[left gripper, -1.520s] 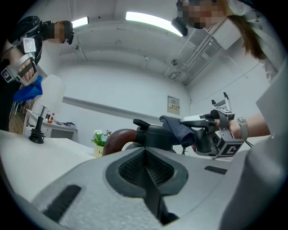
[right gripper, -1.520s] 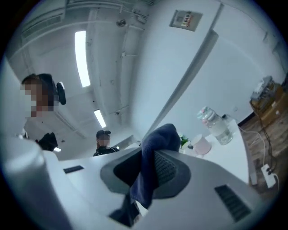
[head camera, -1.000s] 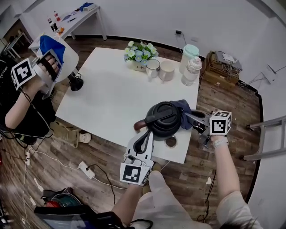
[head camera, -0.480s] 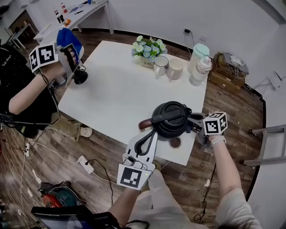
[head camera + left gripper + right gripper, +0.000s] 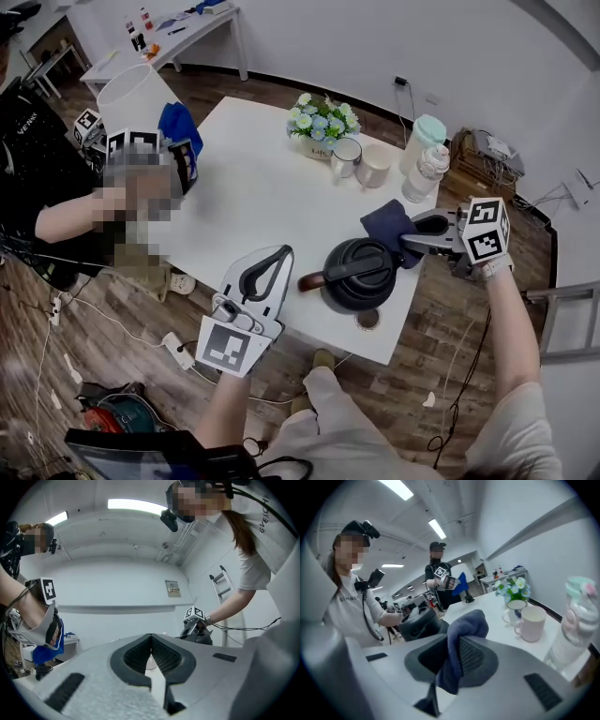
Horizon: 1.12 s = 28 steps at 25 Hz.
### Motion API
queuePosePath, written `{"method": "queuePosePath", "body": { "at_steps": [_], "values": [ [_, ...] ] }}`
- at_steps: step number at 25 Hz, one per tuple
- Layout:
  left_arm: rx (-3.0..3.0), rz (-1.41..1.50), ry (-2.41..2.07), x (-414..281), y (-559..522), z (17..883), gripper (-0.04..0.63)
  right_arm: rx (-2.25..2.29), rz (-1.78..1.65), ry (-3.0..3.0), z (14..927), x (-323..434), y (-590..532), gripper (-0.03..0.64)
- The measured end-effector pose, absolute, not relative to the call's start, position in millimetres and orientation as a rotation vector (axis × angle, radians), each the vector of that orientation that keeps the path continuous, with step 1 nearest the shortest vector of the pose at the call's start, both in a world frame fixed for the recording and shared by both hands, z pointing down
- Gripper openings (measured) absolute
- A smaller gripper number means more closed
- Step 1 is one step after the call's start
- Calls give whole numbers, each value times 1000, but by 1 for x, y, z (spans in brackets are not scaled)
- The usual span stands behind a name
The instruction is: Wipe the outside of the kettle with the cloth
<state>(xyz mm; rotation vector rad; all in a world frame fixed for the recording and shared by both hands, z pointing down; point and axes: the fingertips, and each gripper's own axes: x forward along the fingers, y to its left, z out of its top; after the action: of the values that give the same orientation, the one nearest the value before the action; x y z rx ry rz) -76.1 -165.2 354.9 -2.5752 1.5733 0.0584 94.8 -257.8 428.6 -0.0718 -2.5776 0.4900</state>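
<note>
Two closed pairs of jaws: right gripper (image 5: 406,241) clamps the cloth (image 5: 385,222) beside the kettle (image 5: 358,275); left gripper (image 5: 280,254) holds nothing.

White table (image 5: 246,211) on dark wooden floor (image 5: 272,94)

The white table (image 5: 253,202) lies bare across its middle and left, open to a reach from the near edge. The black round kettle (image 5: 356,277) and the dark blue cloth (image 5: 387,223) fill the near right corner. Two pale mugs (image 5: 375,167), potted flowers (image 5: 321,120) and two tall bottles (image 5: 420,173) crowd the far right.
</note>
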Motion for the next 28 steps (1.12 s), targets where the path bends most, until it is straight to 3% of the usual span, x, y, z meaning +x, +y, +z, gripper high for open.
{"method": "queuePosePath", "body": {
  "at_steps": [10,16,28],
  "values": [
    [-2615,26,1611,-77,-221,397,8,-788,545,-2450,359,25,-268,55],
    [-2624,-80,1608,-82,-229,430,8,-899,518,-1934,436,-3,-247,55],
    [-2711,12,1574,-91,-234,447,8,-913,487,-1625,543,-29,-238,55]
  ]
}}
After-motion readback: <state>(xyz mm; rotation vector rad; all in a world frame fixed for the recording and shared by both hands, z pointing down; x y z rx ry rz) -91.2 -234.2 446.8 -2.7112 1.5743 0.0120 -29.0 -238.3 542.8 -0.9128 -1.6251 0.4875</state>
